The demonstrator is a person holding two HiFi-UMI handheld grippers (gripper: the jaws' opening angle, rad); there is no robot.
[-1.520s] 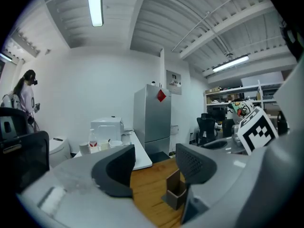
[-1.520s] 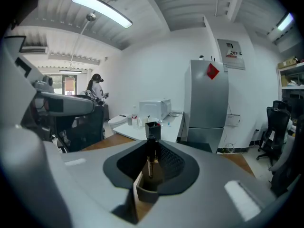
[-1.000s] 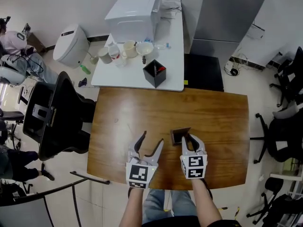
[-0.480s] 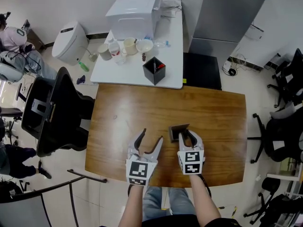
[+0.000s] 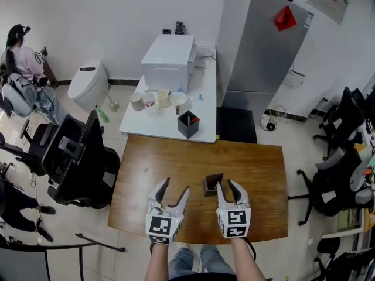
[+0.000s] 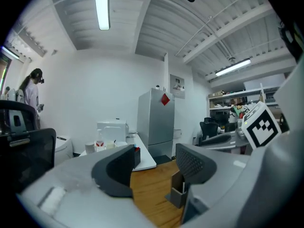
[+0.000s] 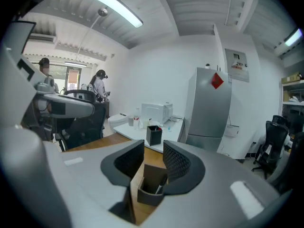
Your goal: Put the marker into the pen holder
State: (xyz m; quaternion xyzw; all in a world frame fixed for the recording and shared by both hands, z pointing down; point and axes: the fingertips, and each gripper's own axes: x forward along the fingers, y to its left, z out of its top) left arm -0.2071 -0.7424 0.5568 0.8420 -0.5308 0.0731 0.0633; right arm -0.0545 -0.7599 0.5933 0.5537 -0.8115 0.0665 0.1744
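A small brown pen holder [image 5: 212,184] stands on the wooden table [image 5: 176,157]. The right gripper view shows a dark marker [image 7: 160,185] leaning inside the pen holder [image 7: 151,186]. My right gripper [image 5: 227,186] sits just right of the holder, near the table's front. Its jaws are opening, a narrow gap shows between them in the right gripper view [image 7: 153,152], and nothing is gripped. My left gripper [image 5: 176,187] hovers left of the holder with its jaws wide apart and empty. In the left gripper view [image 6: 154,158] the holder [image 6: 178,193] shows low on the right.
Behind the wooden table stands a white side table [image 5: 205,134] with a black box [image 5: 188,124], cups [image 5: 163,98] and a white appliance [image 5: 169,54]. A grey fridge [image 5: 258,45] is at the back. Black office chairs [image 5: 76,157] are on the left, more chairs [image 5: 340,168] on the right.
The right gripper's jaws have parted and drawn back a little from the holder. The head camera has lifted, so more of the room shows. The left gripper stays open.
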